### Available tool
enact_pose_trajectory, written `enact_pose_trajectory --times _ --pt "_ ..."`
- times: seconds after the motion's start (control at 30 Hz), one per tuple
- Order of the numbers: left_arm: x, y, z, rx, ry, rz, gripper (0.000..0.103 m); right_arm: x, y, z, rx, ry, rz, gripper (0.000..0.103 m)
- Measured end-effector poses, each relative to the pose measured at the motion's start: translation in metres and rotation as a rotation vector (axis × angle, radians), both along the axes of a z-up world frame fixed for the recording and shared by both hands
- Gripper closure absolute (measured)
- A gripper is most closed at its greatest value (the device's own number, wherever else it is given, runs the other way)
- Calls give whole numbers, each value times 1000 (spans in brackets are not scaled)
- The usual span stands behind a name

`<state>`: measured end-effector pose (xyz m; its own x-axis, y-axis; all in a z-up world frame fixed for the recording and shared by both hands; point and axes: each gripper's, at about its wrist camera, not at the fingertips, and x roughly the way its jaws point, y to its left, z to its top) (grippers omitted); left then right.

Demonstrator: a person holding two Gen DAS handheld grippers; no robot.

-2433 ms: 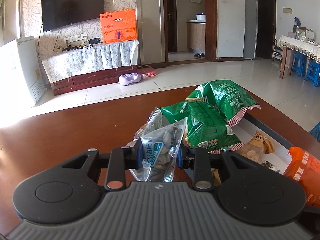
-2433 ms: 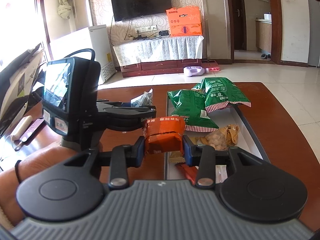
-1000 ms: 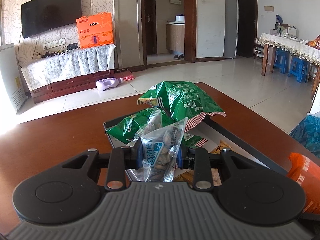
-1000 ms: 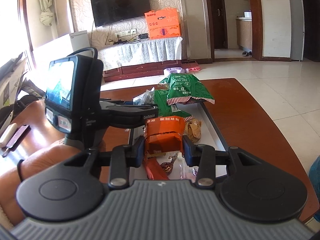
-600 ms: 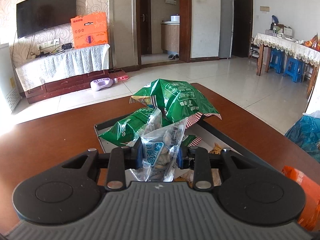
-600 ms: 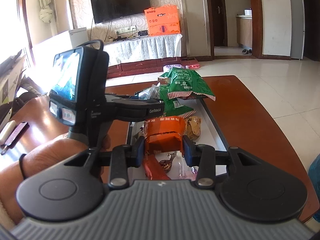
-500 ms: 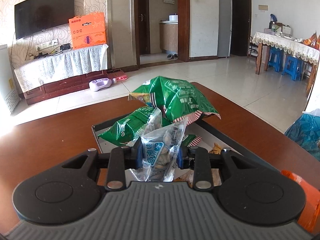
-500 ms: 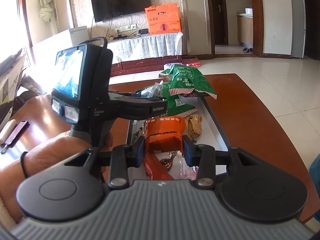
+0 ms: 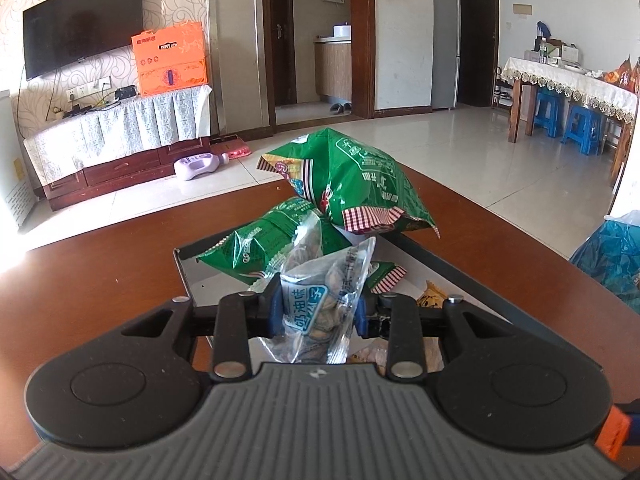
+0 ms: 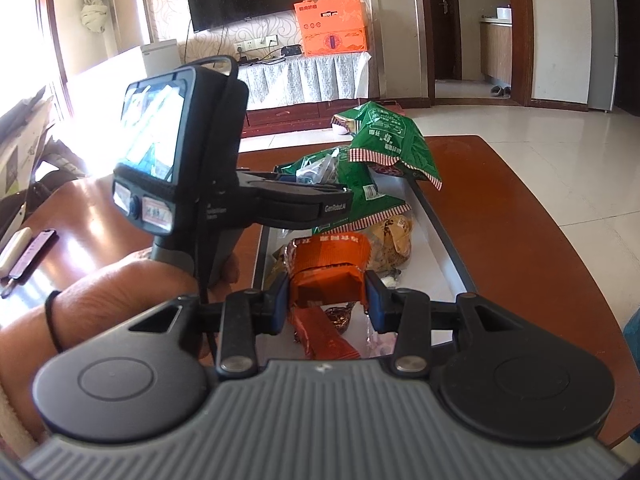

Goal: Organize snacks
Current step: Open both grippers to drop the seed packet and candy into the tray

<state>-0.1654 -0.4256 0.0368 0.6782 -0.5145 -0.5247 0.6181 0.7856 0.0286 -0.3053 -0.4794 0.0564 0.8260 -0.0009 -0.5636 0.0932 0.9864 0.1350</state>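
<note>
In the left wrist view, the left gripper [image 9: 316, 312] has its blue-padded jaws closed part-way on a clear plastic packet of pale nuts with a blue-and-white label [image 9: 320, 300], which stands upright between the pads, its crinkled top above them. Just beyond it lies a shallow rectangular tray with a dark rim and white floor [image 9: 448, 264] on a glossy reddish-brown wooden table [image 9: 100, 264]. Two puffy green snack bags with red-and-white checked ends are heaped at the tray's far end: the upper green bag [image 9: 360, 184] leans over the far rim, the lower green bag [image 9: 260, 244] lies under it, nearer the left wall. A small yellow wrapper [image 9: 430, 294] shows on the tray floor to the right of the gripper. In the right wrist view, the right gripper [image 10: 326, 296] is clamped, its jaws moderately apart, on a folded orange foil snack packet [image 10: 326, 276], held over the near half of the tray. Below it on the tray floor lie a long orange-red wrapper [image 10: 324, 336] and a clear bag of brown snacks [image 10: 394, 236]. To the left, a person's hand [image 10: 132, 292] grips the handle of the left gripper, whose fingers reach over the tray's left wall toward the green bags.
</note>
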Motion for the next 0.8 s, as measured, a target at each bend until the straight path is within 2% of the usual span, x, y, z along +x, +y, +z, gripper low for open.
enact_pose_trajectory --times 0.17,0.47,0.6,0.7,0.77,0.8 --pt "3 -1 -4 10 23 12 65 8 3 -5 -4 14 16 61" --pt "10 2 -8 0 63 43 57 27 1 -14 -9 18 3 61" --pt "13 6 -8 -8 80 61 54 32 1 -17 -40 2 -6 50" --pt "10 10 -6 -7 63 76 44 30 1 -17 -51 -10 -8 43" --pt "6 12 -3 -3 38 89 29 28 2 -17 -55 -13 -14 35" --pt "4 15 -1 -6 29 95 28 27 2 -16 -55 -15 -17 32"
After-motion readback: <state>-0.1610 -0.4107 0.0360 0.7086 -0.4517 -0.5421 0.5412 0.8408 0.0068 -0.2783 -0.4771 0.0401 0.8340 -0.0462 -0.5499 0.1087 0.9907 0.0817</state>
